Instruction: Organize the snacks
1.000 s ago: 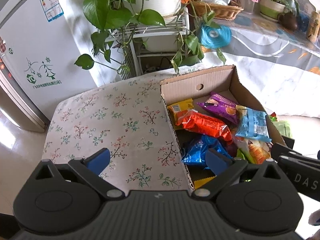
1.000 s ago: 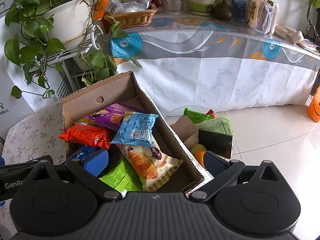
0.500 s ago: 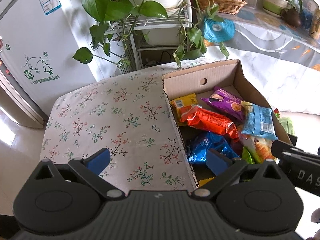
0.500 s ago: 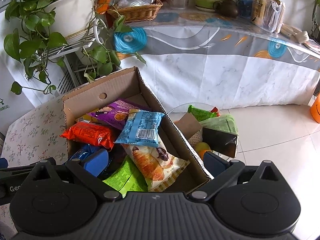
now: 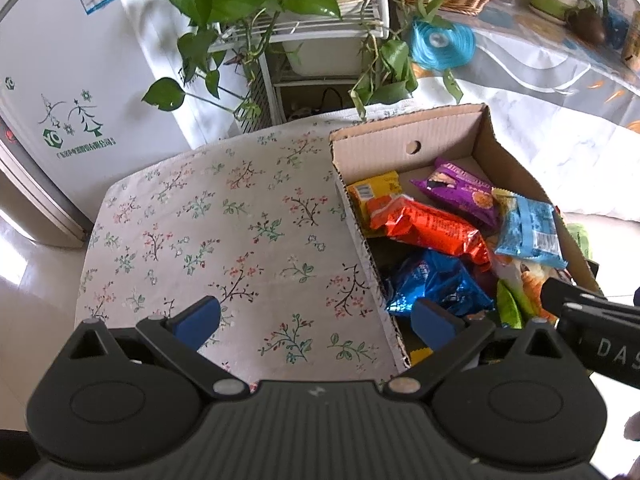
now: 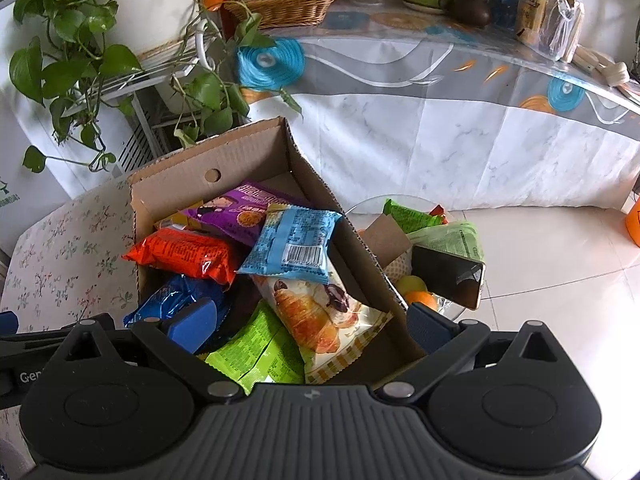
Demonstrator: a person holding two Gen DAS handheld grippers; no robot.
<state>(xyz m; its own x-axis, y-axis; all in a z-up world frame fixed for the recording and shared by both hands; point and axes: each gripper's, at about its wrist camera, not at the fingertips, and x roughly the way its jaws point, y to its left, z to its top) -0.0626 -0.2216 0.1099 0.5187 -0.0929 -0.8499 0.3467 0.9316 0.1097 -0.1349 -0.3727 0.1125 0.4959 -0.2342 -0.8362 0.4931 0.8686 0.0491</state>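
Observation:
An open cardboard box [image 5: 404, 138] [image 6: 244, 148] stands on the right side of a floral-cloth table [image 5: 224, 236]. It holds several snack packs: an orange pack [image 5: 430, 230] [image 6: 184, 254], a purple pack [image 5: 460, 192] [image 6: 236, 212], a light blue pack [image 5: 528, 232] [image 6: 296, 240], a dark blue foil pack [image 5: 436, 282] [image 6: 172, 300], a croissant pack [image 6: 320, 316], a green pack [image 6: 256, 352] and a yellow pack [image 5: 376, 190]. My left gripper [image 5: 316, 320] is open and empty above the box's left wall. My right gripper [image 6: 310, 322] is open and empty above the box's near end.
A glass side table [image 6: 460, 312] right of the box carries green packs [image 6: 408, 216], a phone [image 6: 448, 276] and fruit. A plant rack [image 5: 320, 32] stands behind, a fridge [image 5: 52, 80] at the left, a long covered table [image 6: 440, 92] at the back.
Both grippers have risen and drawn back slightly; the box sits lower and farther right in the left view. Both stay open and empty. The snacks have not moved.

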